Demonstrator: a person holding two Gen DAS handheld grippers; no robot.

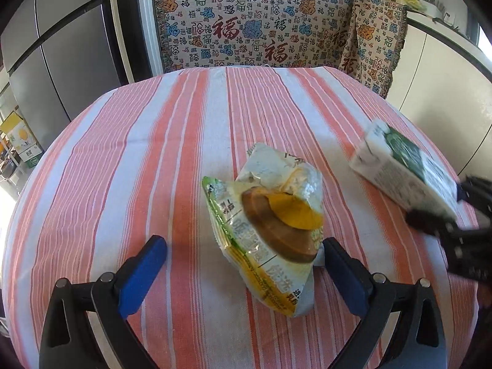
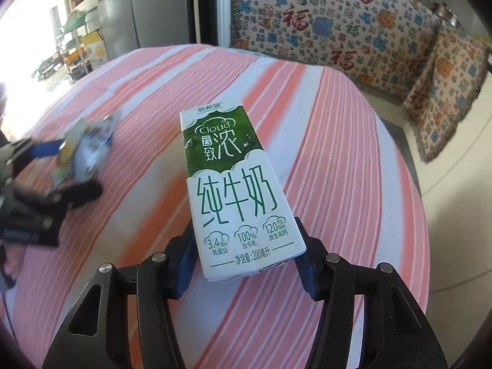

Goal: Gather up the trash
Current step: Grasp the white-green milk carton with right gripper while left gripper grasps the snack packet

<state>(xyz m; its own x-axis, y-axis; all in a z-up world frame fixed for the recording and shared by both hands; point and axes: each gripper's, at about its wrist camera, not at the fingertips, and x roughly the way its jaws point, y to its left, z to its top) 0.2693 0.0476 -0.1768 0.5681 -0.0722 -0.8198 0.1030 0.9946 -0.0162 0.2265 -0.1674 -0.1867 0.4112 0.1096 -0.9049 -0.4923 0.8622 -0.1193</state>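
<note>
A crumpled snack wrapper (image 1: 270, 230) with yellow and brown print lies on the striped tablecloth (image 1: 138, 153). My left gripper (image 1: 243, 264) is open, its blue fingers on either side of the wrapper, the right finger touching it. My right gripper (image 2: 246, 261) is shut on a white and green milk carton (image 2: 236, 190) and holds it above the table. The carton (image 1: 402, 172) and right gripper also show blurred at the right of the left wrist view. The wrapper (image 2: 83, 150) and left gripper show blurred at the left of the right wrist view.
A patterned cloth with red characters (image 1: 255, 21) hangs behind the table. A grey refrigerator (image 1: 55, 55) stands at the left. White cabinets (image 1: 436, 92) are at the right. Shelves with boxes (image 2: 77, 46) stand far left in the right wrist view.
</note>
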